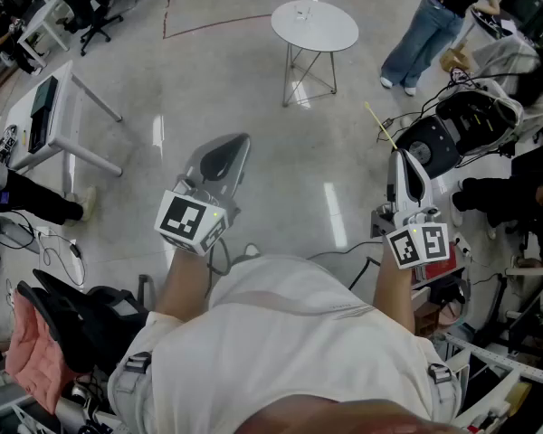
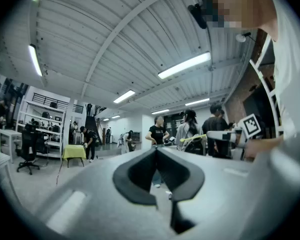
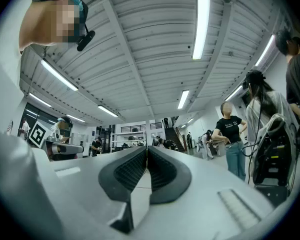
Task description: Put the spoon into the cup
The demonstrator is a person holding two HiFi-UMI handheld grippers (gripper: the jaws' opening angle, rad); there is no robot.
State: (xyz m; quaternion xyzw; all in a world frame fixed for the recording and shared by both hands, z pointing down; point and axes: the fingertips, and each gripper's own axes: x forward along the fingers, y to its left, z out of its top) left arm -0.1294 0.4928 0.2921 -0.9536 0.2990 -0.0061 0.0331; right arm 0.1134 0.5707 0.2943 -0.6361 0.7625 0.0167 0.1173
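Round table, items indistinct

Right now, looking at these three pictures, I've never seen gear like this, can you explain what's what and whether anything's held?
A person holds a two-jaw gripper in each hand. One picture looks down from a camera on their head; the other two come from cameras riding on each gripper. The left gripper is shut and empty. The right gripper is shut on a thin pale stick, likely the spoon. Ahead stands a round white table; what's on it is too small to tell.
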